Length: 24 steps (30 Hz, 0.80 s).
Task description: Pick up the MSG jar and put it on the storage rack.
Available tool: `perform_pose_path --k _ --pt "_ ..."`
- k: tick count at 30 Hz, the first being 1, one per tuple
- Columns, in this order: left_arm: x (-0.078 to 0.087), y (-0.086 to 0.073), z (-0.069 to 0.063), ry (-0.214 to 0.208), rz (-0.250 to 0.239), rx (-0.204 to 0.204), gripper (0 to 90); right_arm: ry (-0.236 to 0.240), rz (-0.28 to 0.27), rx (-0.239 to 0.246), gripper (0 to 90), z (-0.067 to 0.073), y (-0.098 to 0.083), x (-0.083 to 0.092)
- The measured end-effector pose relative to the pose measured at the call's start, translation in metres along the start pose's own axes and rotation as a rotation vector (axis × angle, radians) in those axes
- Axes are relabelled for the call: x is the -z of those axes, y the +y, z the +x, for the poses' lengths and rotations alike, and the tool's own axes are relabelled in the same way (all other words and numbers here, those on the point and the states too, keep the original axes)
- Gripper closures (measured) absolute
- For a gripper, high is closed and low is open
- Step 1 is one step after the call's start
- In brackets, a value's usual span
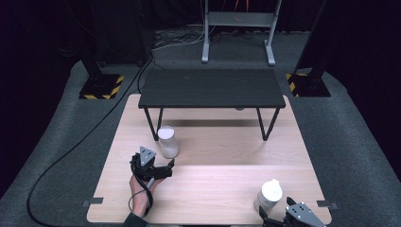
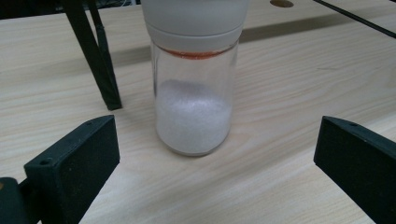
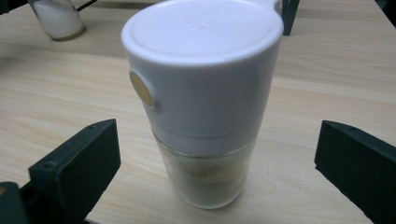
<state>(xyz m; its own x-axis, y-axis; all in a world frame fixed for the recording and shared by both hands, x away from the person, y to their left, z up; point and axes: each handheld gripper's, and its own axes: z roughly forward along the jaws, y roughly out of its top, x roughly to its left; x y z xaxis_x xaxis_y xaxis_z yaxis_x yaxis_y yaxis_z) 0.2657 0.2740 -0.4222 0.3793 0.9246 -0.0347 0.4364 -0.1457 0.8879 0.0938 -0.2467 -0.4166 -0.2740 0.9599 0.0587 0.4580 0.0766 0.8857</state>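
A glass shaker with a white cap (image 1: 168, 141) stands on the wooden tabletop (image 1: 222, 156) near a front leg of the black shelf. It holds white granules (image 2: 193, 116). My left gripper (image 1: 169, 169) (image 2: 218, 140) is held by a hand just in front of it, open, with its jaws either side of the shaker and clear of the glass. A second white-capped shaker (image 1: 270, 194) (image 3: 204, 84), holding beige powder, stands near the front right edge. My right gripper (image 1: 276, 211) (image 3: 217, 140) is open around it without touching.
A low black shelf (image 1: 211, 88) on thin legs (image 2: 99, 60) stands across the back of the tabletop. A black cable (image 1: 66, 151) runs over the grey floor on the left. The white-granule shaker (image 3: 56, 17) sits far off in the right gripper view.
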Motion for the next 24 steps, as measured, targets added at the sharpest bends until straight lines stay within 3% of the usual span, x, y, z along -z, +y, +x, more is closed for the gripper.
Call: perform_pose_path --k 15,24 --pt "-0.016 0.015 0.004 0.018 -0.016 0.017 0.1 0.014 -0.004 0.006 0.0 0.001 0.003 0.000" --pt "-0.025 0.019 0.006 0.001 -0.041 0.005 0.0 0.019 -0.005 0.002 0.0 -0.002 0.002 0.000"
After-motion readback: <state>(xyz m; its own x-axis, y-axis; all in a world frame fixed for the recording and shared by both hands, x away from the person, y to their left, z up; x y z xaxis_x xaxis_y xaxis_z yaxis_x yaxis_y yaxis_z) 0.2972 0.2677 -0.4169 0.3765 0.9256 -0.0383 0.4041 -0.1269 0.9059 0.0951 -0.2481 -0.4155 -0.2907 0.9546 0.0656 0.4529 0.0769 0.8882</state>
